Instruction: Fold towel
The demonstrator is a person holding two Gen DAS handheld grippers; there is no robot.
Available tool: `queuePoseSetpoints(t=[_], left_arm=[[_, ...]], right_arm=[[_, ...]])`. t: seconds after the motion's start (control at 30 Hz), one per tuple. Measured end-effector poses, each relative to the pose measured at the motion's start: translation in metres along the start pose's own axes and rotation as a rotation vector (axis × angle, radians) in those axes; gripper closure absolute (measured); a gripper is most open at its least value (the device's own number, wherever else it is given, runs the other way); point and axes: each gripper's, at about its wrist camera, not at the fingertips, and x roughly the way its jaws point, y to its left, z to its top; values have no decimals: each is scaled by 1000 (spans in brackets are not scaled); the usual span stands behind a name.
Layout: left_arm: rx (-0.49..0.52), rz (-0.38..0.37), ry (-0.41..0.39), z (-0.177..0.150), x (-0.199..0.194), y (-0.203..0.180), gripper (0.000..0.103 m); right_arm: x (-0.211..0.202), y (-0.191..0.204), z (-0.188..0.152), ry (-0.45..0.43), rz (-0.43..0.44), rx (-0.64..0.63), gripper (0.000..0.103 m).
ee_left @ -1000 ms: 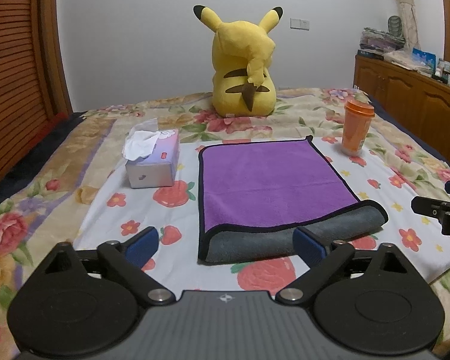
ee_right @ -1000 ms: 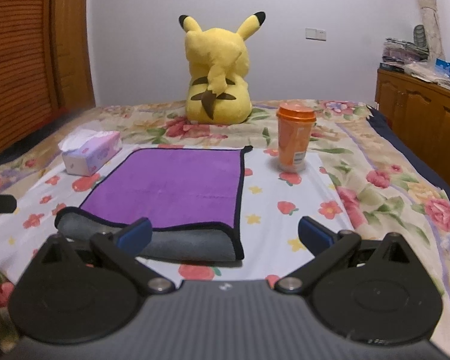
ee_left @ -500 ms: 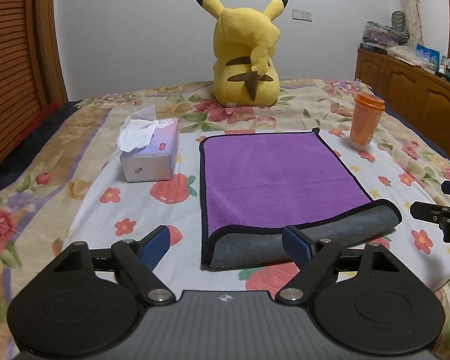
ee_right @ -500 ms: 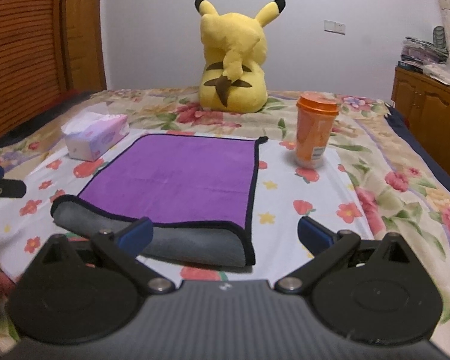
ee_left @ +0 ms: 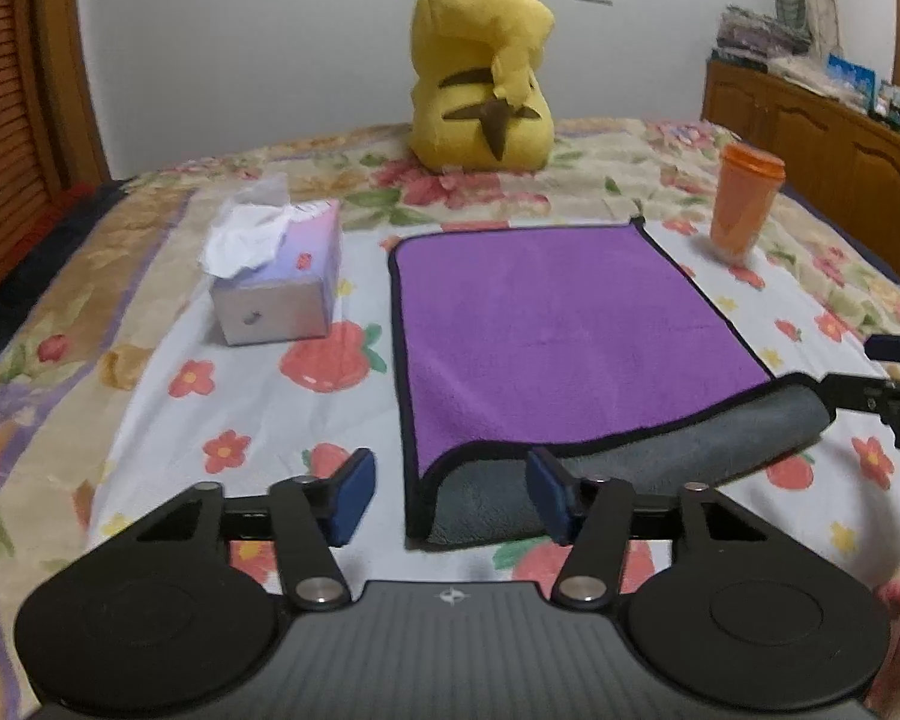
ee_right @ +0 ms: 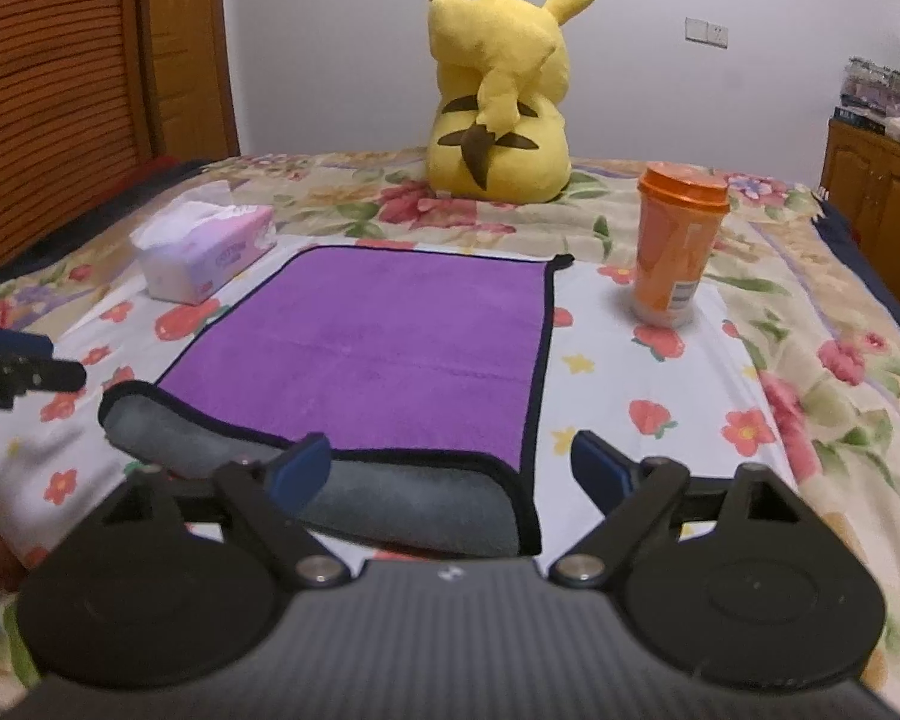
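A bed [ee_left: 258, 420] under a floral sheet is filling the room, with a plush [ee_left: 480, 60] sitting at its far end. The towel [ee_left: 558, 324] is lying flat mid-bed, its near folded edge running crosswise just ahead of both grippers. The left gripper [ee_left: 450, 495] is straddling the near-left corner, the right gripper [ee_right: 450, 468] the near-right; both are gaping wide, holding nothing, about equally near.

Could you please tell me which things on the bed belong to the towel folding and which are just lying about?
For the job: towel, left tool, right tool.

Just lying about: tissue box, orange cup, yellow plush toy.
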Motion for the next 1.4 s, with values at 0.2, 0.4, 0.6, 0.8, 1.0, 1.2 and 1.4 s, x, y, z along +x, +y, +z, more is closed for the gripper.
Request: queuePoseSetpoints(t=[0.2,0.4,0.6,0.8,1.0,1.2,1.4], left_arm=[[11,-12,24,0,13,0,53],[7,-34,73,-2,27,4,54],[-23,-35,98,-5,37,12,55],[-44,-44,118,-8,43,15,65],[-35,-57,126,-10,44,12,70],[-39,-55,123,-11,44,12,78],[-39,-63,113,-11,44,12,82]], right_arm=[[12,-1,-2,46,29,5,20],[22,-4,-3,89,39,3,21],[34,-12,-5,135,44,27,21],[44,-20,-8,191,65,61,23],[47,-21,-9,219,103,73,33],[48,-26,-8,227,111,87,42],[48,-31,-6,218,109,97,61]])
